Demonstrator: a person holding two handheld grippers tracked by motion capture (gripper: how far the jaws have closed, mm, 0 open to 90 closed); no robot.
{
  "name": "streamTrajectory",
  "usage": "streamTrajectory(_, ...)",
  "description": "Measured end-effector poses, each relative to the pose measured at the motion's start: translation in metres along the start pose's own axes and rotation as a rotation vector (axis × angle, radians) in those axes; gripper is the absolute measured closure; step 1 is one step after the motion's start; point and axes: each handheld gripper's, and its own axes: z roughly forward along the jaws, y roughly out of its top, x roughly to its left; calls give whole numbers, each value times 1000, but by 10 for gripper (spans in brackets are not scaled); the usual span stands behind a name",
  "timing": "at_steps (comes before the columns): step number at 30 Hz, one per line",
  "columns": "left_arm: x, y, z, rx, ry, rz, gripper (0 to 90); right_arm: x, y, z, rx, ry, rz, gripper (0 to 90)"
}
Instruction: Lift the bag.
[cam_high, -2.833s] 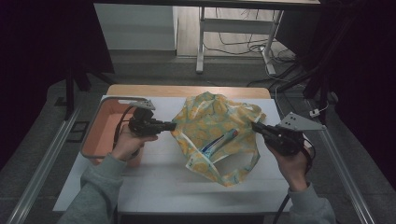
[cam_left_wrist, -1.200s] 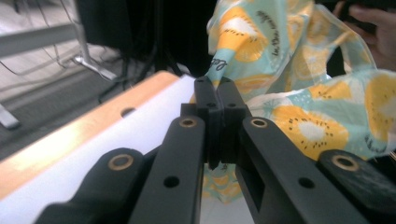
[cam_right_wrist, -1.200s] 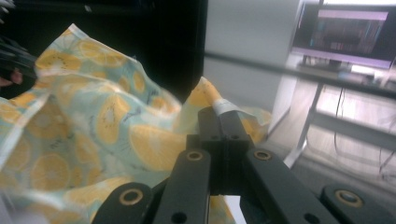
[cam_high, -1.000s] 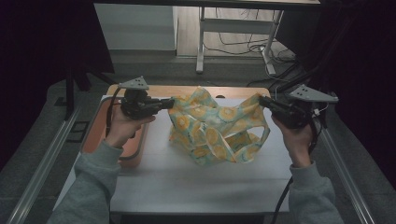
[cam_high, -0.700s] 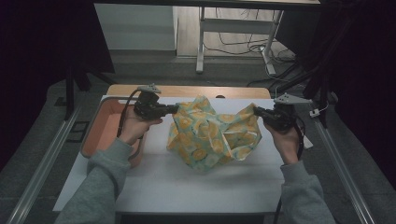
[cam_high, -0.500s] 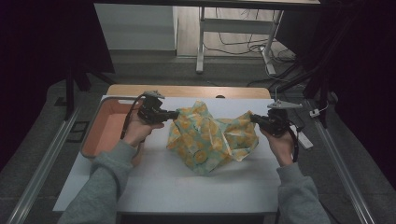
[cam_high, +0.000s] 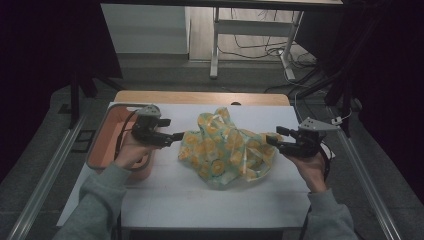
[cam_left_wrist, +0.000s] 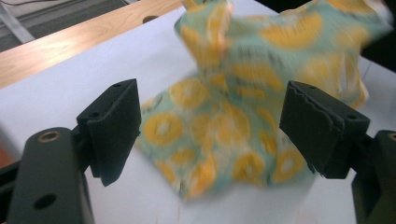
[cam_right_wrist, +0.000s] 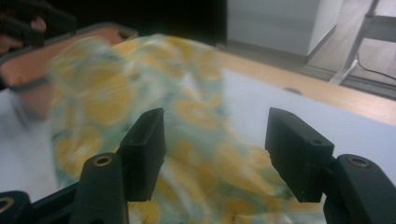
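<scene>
Lowered since earlier: mint-green, orange-print fabric garment (cam_high: 226, 150), now crumpled on white table (cam_high: 200, 200). Left gripper (cam_high: 172, 138) and right gripper (cam_high: 274, 141): jaws just opened, cloth released, apparently for regrasping.

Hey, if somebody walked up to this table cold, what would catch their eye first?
Probably the crumpled cloth with the yellow citrus print, heaped mid-table on the white tabletop. The left gripper and right gripper flank it, jaws just opened, nothing pinched. An orange tray sits at the left edge.

Printed cloth (cam_high: 226, 151) soft, crumpled; table (cam_high: 200, 200) matt white; tray (cam_high: 106, 145) plastic.
</scene>
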Motion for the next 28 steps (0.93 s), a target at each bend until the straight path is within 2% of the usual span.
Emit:
streamTrajectory(7,-14,-32,-21,23,43,-20,241,7,-22,-4,37,27,-15,399)
streamTrajectory(11,-19,-47,-23,52,52,-24,245,13,-38,-5,64,16,-35,399)
streamTrajectory(15,-20,-58,-22,57,50,-43,245,16,-50,-5,75,23,-46,399)
streamTrajectory(21,-23,-70,-23,60,41,-63,246,17,-52,-4,68,24,-55,400)
streamTrajectory(28,-23,-73,-22,58,40,-71,244,18,-52,-6,62,18,-67,402)
